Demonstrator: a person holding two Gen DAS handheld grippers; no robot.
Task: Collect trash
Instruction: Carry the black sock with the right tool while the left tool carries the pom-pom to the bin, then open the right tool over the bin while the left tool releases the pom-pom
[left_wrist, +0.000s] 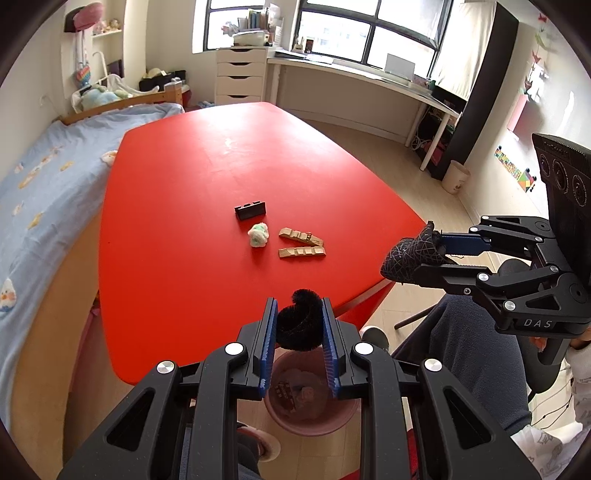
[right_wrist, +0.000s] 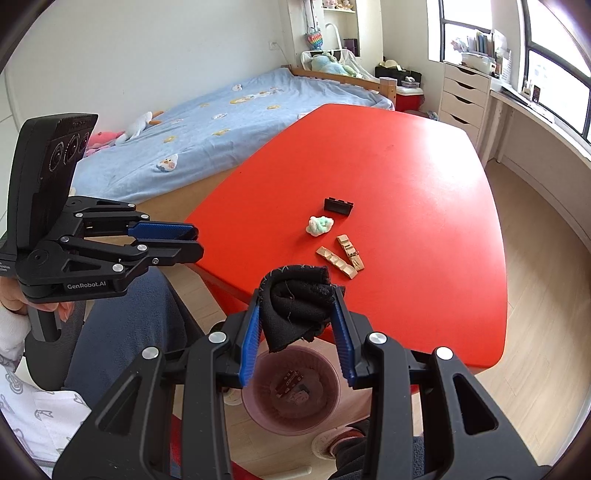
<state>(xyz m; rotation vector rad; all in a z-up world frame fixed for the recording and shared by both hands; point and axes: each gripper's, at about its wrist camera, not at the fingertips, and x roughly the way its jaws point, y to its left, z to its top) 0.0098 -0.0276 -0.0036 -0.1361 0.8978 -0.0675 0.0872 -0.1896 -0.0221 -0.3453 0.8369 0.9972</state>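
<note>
My left gripper (left_wrist: 300, 308) is shut on a fuzzy black ring (left_wrist: 300, 325) and holds it above a pink bin (left_wrist: 310, 417) on the floor. My right gripper (right_wrist: 297, 295) is shut on a crumpled black cloth (right_wrist: 297, 308) above the same bin (right_wrist: 291, 410), which holds some scraps. On the red table (left_wrist: 221, 166) lie a white-green wad (left_wrist: 258, 235), a small black block (left_wrist: 250, 209) and two gold strips (left_wrist: 301, 243). They also show in the right wrist view: the wad (right_wrist: 319, 225), the block (right_wrist: 338, 206) and the strips (right_wrist: 341, 256). The right gripper (left_wrist: 413, 262) and the left gripper (right_wrist: 195, 240) each show in the other's view.
A bed with a blue cover (left_wrist: 40, 192) runs along the table's left side. A white desk (left_wrist: 369, 77) and a drawer unit (left_wrist: 240, 74) stand under the window. A small cream bin (left_wrist: 456, 177) sits on the floor at the right. My legs and a chair (left_wrist: 480, 343) are close by.
</note>
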